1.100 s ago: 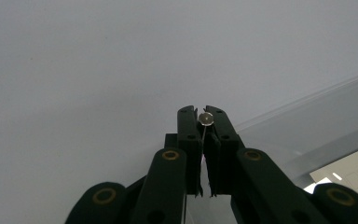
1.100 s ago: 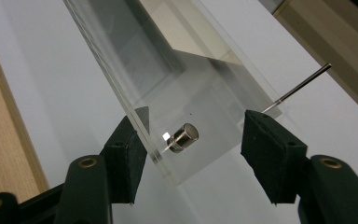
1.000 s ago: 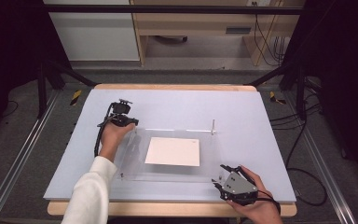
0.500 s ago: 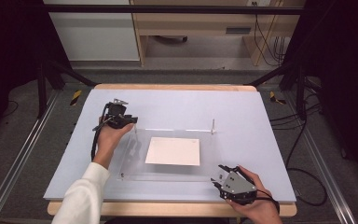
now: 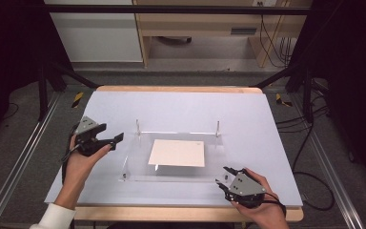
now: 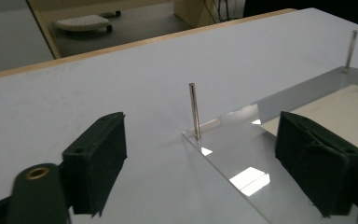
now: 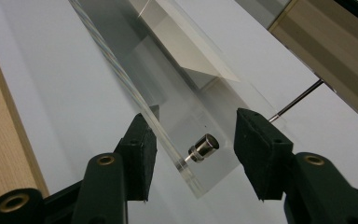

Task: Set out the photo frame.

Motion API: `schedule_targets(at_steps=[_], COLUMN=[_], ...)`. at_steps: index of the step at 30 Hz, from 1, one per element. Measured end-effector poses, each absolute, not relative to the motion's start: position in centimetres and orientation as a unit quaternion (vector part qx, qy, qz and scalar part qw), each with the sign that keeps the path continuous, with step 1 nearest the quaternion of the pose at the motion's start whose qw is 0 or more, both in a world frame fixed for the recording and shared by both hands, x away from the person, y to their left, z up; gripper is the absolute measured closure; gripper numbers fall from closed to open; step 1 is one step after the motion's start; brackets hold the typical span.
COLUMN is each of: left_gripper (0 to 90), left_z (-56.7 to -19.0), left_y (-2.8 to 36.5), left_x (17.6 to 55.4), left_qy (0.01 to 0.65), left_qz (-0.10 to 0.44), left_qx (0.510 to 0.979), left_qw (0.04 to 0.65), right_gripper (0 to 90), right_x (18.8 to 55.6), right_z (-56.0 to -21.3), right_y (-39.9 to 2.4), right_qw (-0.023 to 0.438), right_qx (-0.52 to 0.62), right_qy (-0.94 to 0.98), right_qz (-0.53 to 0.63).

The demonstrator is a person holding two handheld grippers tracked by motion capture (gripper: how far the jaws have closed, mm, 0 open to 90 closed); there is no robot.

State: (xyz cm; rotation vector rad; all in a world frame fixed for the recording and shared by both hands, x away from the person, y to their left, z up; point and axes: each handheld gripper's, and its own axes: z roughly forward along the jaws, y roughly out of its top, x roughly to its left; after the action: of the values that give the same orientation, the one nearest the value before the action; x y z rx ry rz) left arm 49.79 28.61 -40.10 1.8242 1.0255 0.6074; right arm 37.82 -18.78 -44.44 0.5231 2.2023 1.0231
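Tabletop (image 5: 181,107) in pale lavender-grey, edged in light wood, carries a clear acrylic plate (image 5: 171,164) at its middle, with a white sheet of paper (image 5: 177,152) lying under or within the plate, as seen from the high view. Person's left hand holds the left gripper (image 5: 116,140) just off the plate's left edge, jaws spread wide and empty; its own view has the near corner of the acrylic plate (image 6: 242,163) between them, along with one upright metal pin (image 6: 194,111). Right gripper (image 5: 225,175) sits at the plate's near right corner, jaws also wide, straddling the plate edge (image 7: 168,140) and a small metal standoff cap (image 7: 204,147) screwed there without touching either.

Two slim pins (image 5: 217,129) rise at the plate's far corners; the near right corner carries the short cap instead, and what stands at the near left corner is too small to tell. Assembly work appears to be in an early or middle stage: both tools are poised at hardware, nothing is gripped, and the fastening or removal of the corner fittings looks still to be done. No brand, label or legible writing appears on any item.
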Motion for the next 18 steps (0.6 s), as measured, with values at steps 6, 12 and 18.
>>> schedule_targets(at_steps=[6,12,18], left_gripper=[10.8,10.9,10.8], left_z=[-39.5,-39.5,-38.7], left_y=[29.6,29.4,29.3], left_x=[47.2,44.8,43.8], left_qy=[0.375,0.333,0.315], left_qz=[0.255,0.263,0.270], left_qx=[0.758,0.772,0.770], left_qw=[0.469,0.474,0.485], right_gripper=[51.8,53.1,53.7], right_x=[37.8,38.0,38.2], right_z=[-44.0,-43.4,-42.9], right_y=[-18.7,-18.8,-18.7], right_qw=[0.329,0.327,0.324], right_qx=[0.203,0.206,0.212], right_qy=[0.836,0.833,0.833], right_qz=[0.390,0.395,0.395])
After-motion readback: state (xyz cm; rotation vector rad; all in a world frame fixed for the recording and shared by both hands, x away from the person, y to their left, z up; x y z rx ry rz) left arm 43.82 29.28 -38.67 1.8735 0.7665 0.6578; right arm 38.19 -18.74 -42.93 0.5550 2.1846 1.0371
